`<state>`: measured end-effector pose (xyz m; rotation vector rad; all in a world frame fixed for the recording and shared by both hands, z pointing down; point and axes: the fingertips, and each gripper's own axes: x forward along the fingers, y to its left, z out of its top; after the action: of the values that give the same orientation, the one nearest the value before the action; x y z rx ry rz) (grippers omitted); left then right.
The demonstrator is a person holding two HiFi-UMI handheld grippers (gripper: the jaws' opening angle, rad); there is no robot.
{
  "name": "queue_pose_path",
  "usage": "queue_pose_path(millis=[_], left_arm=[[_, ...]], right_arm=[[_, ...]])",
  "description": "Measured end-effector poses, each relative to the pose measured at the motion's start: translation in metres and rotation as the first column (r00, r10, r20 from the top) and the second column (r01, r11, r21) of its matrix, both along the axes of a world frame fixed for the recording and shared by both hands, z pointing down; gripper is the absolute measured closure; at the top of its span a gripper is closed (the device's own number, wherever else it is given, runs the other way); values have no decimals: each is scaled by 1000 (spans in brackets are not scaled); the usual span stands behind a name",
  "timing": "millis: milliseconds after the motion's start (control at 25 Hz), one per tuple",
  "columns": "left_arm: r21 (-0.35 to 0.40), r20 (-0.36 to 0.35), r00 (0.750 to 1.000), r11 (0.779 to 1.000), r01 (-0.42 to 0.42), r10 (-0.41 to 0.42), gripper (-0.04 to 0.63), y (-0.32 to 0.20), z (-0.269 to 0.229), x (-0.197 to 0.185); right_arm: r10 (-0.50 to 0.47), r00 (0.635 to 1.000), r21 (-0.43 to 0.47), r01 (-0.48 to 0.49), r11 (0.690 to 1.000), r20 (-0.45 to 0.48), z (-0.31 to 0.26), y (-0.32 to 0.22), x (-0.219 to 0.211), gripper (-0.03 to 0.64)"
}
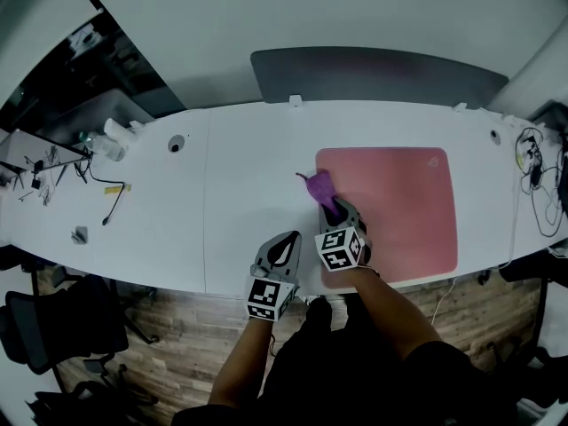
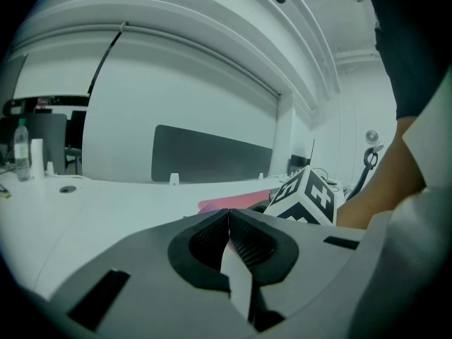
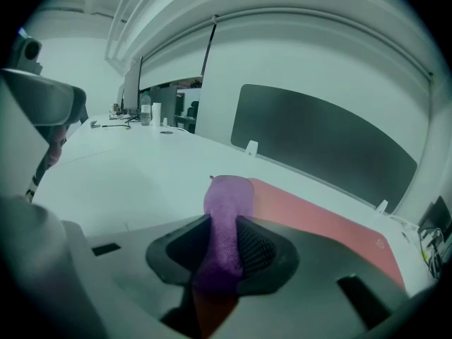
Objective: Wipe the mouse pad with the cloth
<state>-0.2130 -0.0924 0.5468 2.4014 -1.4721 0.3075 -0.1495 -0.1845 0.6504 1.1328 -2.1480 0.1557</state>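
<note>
Resting on white desk point(image 1: 240, 193), mouse pad point(image 1: 399, 211).

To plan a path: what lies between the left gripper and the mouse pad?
The right gripper, shut on the purple cloth, at the mouse pad's left edge: head view.

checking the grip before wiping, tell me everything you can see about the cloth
The cloth is a small purple piece, fuzzy like microfibre, bunched into a narrow strip. The right gripper is shut on it, pinching it from both sides. Its free end pokes forward past the jaws, over the left edge of the pink mouse pad. Whether it presses on the pad is unclear.
</note>
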Motion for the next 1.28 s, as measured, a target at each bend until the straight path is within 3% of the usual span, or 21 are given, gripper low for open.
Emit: queue_pose_path(millis=[280,1280], left_arm=[[-65,-33,999,998,2,-5,574,2,20,4],[-62,-20,999,997,-40,39,574,-24,14,77]], right_arm=[[28,1000,-9,-28,1000,5,1,-5,15,495],[199,978,9,-199,980,-60,4,-34,163,497]])
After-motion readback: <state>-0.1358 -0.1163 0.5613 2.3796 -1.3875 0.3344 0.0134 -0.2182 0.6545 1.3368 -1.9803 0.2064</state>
